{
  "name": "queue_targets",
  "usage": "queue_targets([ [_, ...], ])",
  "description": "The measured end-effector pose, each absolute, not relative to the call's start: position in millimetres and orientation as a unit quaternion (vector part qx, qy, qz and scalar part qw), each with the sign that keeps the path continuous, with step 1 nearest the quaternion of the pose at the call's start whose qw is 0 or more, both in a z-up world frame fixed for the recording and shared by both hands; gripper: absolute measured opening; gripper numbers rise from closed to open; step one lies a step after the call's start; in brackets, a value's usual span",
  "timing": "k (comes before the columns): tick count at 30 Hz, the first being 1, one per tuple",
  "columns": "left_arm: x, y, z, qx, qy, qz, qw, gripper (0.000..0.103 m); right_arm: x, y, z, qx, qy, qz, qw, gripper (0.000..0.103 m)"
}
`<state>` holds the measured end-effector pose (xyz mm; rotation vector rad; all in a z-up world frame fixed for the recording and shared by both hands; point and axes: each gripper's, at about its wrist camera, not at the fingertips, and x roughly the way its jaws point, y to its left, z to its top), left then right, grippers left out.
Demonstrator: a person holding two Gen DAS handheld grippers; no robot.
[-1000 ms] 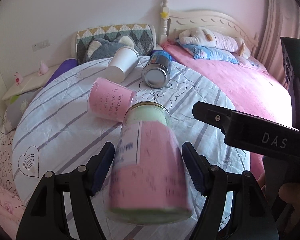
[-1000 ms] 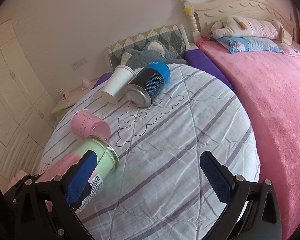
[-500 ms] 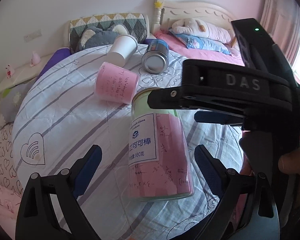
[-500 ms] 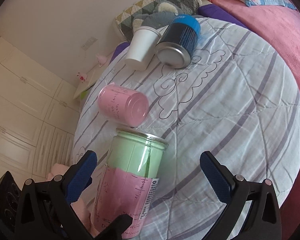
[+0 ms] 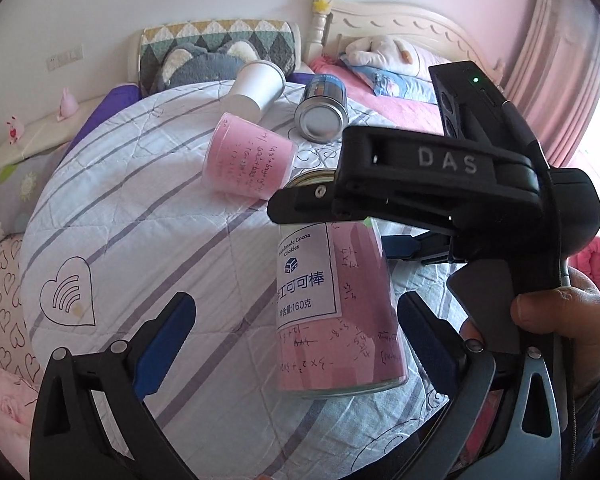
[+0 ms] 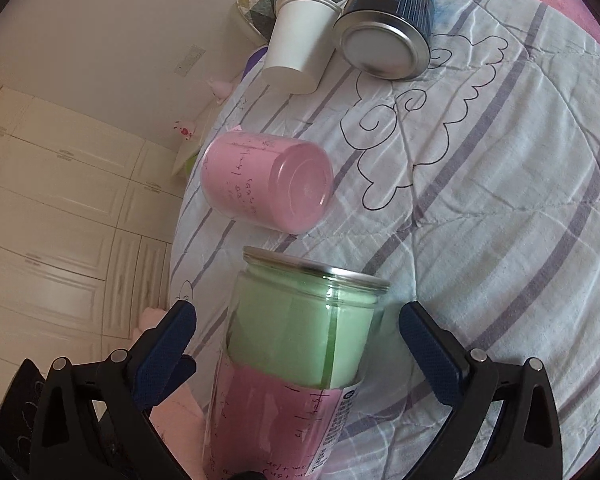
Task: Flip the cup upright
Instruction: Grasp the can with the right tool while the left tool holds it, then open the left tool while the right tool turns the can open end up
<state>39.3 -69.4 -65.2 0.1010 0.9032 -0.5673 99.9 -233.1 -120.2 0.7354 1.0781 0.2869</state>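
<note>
A clear jar with pink and green paper and a metal rim (image 5: 336, 312) stands on the round striped quilt (image 5: 140, 216). My left gripper (image 5: 296, 344) is open, its fingers apart on either side of the jar without touching it. My right gripper (image 6: 298, 344) is open too, its fingers straddling the jar's upper part (image 6: 304, 332); its body (image 5: 432, 184) crosses above the jar in the left wrist view.
A pink cup (image 5: 248, 160) lies on its side beyond the jar, also in the right wrist view (image 6: 266, 186). Behind it lie a white paper cup (image 5: 256, 88) and a blue tin (image 5: 322, 110). Pillows and a pink bed (image 5: 396, 96) lie behind.
My left gripper opened and let go of the jar, which now stands on the quilt. My right gripper swung over and came down around the jar's top.
</note>
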Motion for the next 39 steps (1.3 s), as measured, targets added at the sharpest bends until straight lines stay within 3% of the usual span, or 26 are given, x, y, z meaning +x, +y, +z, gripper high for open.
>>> queue_targets([
  [3,39.4,-69.9,-65.7,0.046,0.433,-0.273,0.858,0.103,100.7,-229.4,-119.7,0.328,0.504,0.136,0.787,0.097],
  [6,39.3,-70.3,-66.7,0.047,0.435,-0.273,0.857,0.103,102.5,-222.7,-118.7,0.316,0.505,0.14,0.791,0.077],
  [16,42.2,-72.3,-67.0,0.045,0.434,-0.273,0.857,0.103,105.1,-202.2,-105.2,0.271,0.472,0.163,0.823,0.077],
  [32,81.5,-104.0,-67.1,0.027,0.424,-0.245,0.871,0.103,86.1,-239.8,-42.0,0.094,0.301,0.022,0.949,0.075],
  [39,88.8,-109.6,-75.6,0.035,0.432,-0.231,0.871,0.103,85.7,-232.2,-40.6,0.037,0.293,0.003,0.955,0.075],
])
